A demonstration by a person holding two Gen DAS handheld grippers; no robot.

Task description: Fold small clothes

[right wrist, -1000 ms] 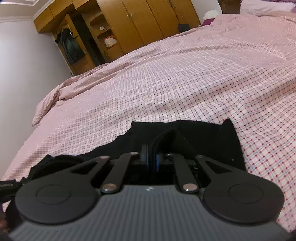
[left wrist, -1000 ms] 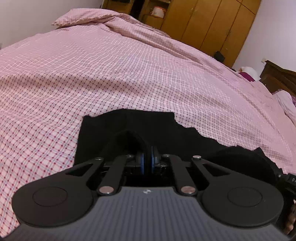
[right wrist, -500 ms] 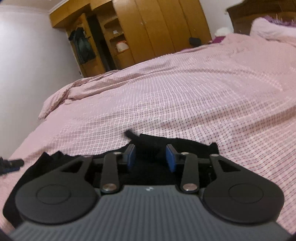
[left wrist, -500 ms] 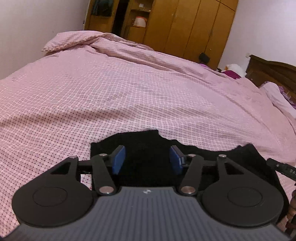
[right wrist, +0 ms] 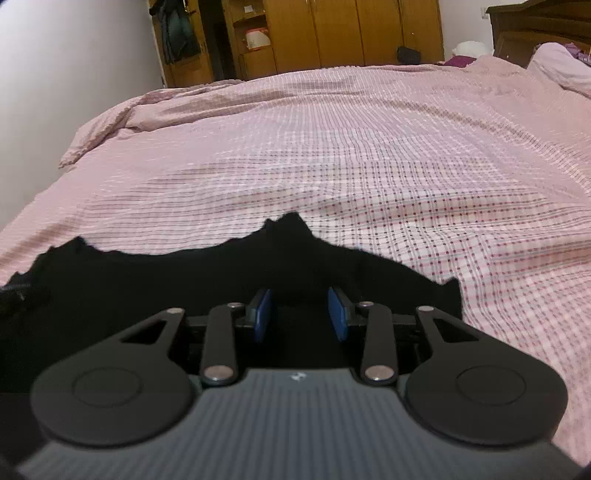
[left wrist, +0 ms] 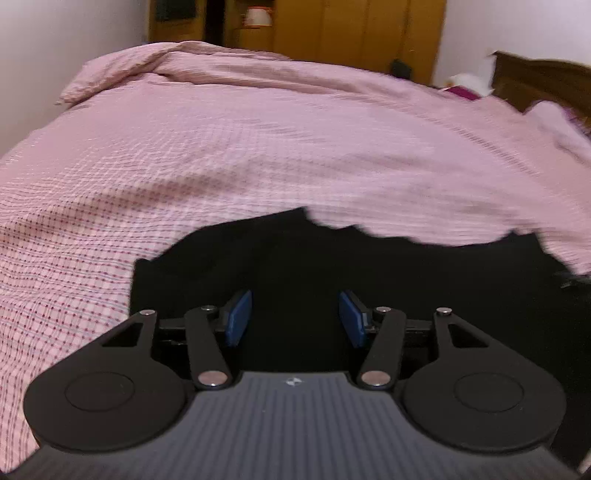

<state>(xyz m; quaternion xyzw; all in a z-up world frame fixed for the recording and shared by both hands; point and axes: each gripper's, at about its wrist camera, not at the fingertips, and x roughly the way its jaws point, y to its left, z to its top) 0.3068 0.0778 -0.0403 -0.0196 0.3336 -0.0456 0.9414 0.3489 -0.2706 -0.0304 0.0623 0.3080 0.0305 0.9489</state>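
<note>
Your two grippers hovered low over a black garment (left wrist: 388, 280) that lay flat on the near part of a bed covered with a pink checked duvet (left wrist: 258, 147). Your left gripper (left wrist: 295, 317) had its blue-padded fingers (left wrist: 238, 317) spread wide with only dark cloth visible behind the gap; nothing sat between them. Your right gripper (right wrist: 300, 314) showed the same: blue pads (right wrist: 262, 314) parted, nothing pinched. In the right wrist view the garment (right wrist: 221, 280) stretched from the left edge of the frame across to a small raised corner at its right end, its far edge ragged and peaking just ahead of the gripper. In the left wrist view its left edge ran straight down beside the gripper's linkage. Whether either gripper's fingertips touched the cloth could not be told, since black fabric and black hardware merged. Beyond the bed stood wooden wardrobes (right wrist: 351, 33) against the far wall, and a dark wooden headboard (right wrist: 535, 29) rose at the right beside a pink pillow (right wrist: 561, 62).
</note>
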